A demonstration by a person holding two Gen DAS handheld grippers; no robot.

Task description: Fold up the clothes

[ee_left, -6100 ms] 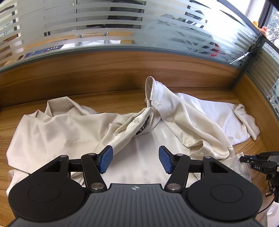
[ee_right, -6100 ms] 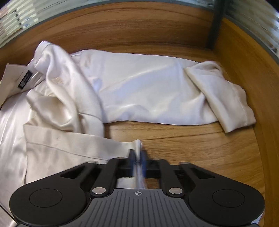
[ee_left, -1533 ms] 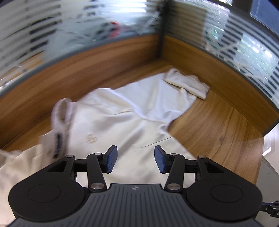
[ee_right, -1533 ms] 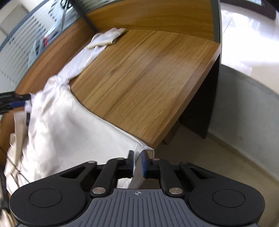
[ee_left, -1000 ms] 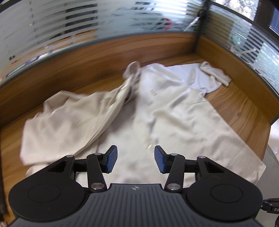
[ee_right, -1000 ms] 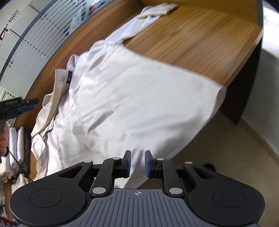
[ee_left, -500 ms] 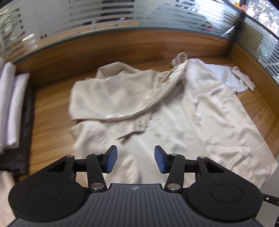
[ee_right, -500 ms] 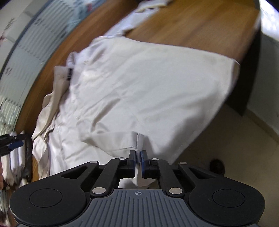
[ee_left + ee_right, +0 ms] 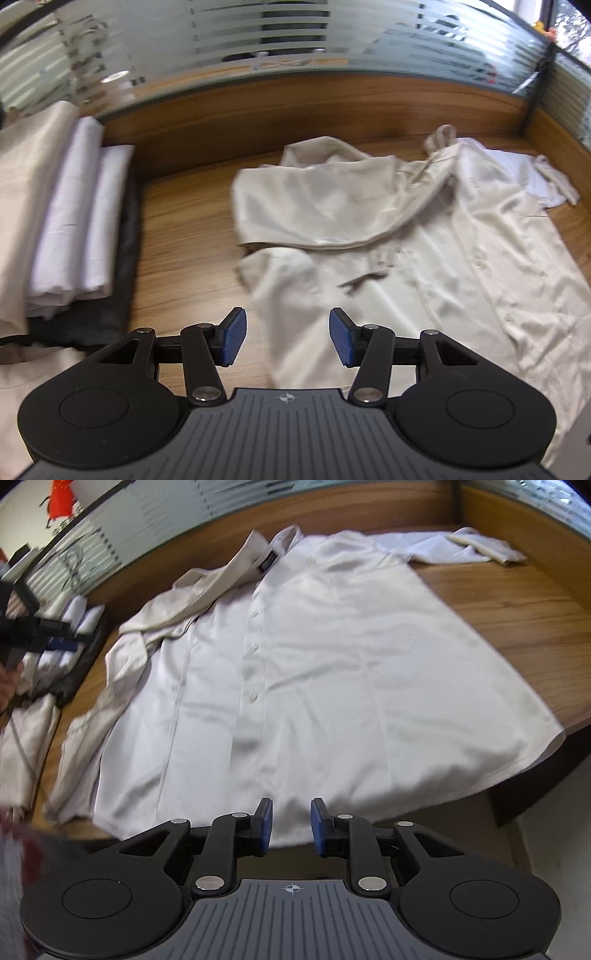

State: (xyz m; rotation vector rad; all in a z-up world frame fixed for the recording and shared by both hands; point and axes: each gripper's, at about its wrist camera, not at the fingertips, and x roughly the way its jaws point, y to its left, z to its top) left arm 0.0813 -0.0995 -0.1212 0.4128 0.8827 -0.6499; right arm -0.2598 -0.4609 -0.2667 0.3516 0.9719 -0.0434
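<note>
The wooden surface [image 9: 524, 602] is carrying my cream shirt [image 9: 332, 672], spreading across mid-frame. Folded clothes [image 9: 70, 229] are sitting at left. My left hand-held gripper [image 9: 287, 341] is opening wide, empty; my right hand-held gripper [image 9: 291, 825] is opening narrowly, hem unpinched.

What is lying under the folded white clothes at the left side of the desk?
Under the folded white clothes lies a dark cloth, its edge showing beside and in front of them. What lies beneath it is covered and cannot be seen.
</note>
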